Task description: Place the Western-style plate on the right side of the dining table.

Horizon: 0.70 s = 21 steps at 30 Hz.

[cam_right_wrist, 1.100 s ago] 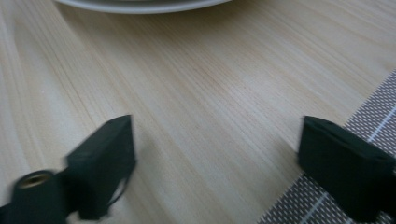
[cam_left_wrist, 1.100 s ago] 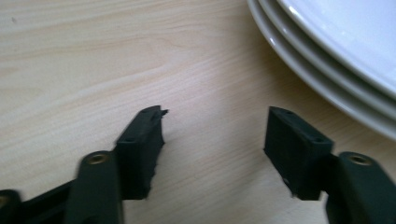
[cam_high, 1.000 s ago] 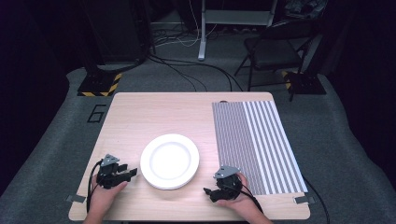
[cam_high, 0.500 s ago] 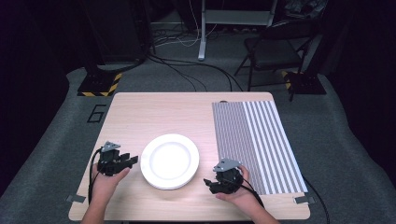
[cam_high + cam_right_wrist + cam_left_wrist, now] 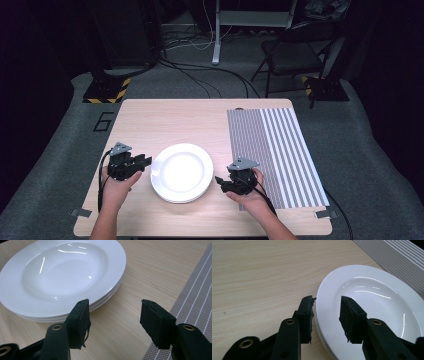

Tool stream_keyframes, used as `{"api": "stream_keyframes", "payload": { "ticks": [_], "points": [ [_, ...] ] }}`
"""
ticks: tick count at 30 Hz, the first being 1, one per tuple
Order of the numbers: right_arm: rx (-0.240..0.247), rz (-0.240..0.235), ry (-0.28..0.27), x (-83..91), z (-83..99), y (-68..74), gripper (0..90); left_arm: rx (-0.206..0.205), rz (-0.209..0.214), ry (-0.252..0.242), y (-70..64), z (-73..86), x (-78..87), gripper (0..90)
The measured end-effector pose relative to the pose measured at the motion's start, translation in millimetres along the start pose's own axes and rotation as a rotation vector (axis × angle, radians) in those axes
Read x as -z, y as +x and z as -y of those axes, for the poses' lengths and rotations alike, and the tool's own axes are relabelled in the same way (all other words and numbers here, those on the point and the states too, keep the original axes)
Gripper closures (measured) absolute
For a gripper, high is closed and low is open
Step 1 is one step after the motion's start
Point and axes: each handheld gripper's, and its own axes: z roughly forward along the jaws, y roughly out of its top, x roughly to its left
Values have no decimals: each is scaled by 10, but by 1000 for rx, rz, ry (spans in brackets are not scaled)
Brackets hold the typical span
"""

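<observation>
A stack of white deep plates [image 5: 181, 172] sits on the wooden table [image 5: 165, 120], near its front middle. My left gripper [image 5: 146, 161] is at the stack's left rim, held in a hand. In the left gripper view the stack [image 5: 372, 297] fills the right side, and the open left gripper [image 5: 327, 302] has one jaw outside the rim and one over it. My right gripper [image 5: 218, 181] is just right of the stack. In the right gripper view it [image 5: 115, 303] is open over bare wood, its left jaw close to the plates [image 5: 62, 272].
A grey and white striped placemat [image 5: 280, 150] covers the table's right side, right beside my right hand; its edge also appears as the placemat [image 5: 197, 305] by the right jaw. Behind the table stand a dark chair [image 5: 295, 55] and floor cables [image 5: 200, 75].
Both grippers have moved away from the table's front edge and in towards the plate stack, the left to its left rim, the right to its right side.
</observation>
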Motion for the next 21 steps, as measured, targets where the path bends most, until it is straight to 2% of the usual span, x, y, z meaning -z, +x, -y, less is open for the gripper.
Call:
{"api": "stream_keyframes", "payload": {
  "ticks": [3, 7, 9, 11, 12, 13, 14, 15, 18, 21],
  "points": [
    [6, 24, -4, -11, 0, 7, 419, 2, 8, 1, -33, 17, -26, 639],
    [4, 25, -8, -22, 22, 5, 435, 24, 19, 10, -15, 62, -61, 642],
    [2, 24, -9, -19, 47, -2, 440, 39, 7, 34, 13, 106, -90, 659],
    [-10, 19, -11, -1, 79, -33, 450, 71, -13, 44, 50, 158, -122, 675],
    [-22, 20, -7, 10, 87, -45, 451, 122, -2, 44, 52, 176, -135, 684],
    [-18, 19, -7, 14, 93, -68, 451, 147, 13, 42, 72, 190, -146, 705],
    [-29, 25, -4, 18, 97, -82, 450, 160, 32, 50, 96, 198, -148, 722],
    [-36, 25, -5, 23, 101, -104, 449, 169, 33, 56, 110, 204, -152, 739],
    [-76, 20, -8, 30, 116, -162, 449, 165, 30, 58, 113, 206, -151, 758],
    [-97, 19, 3, 20, 136, -188, 448, 163, 25, 57, 95, 207, -159, 774]
  ]
}}
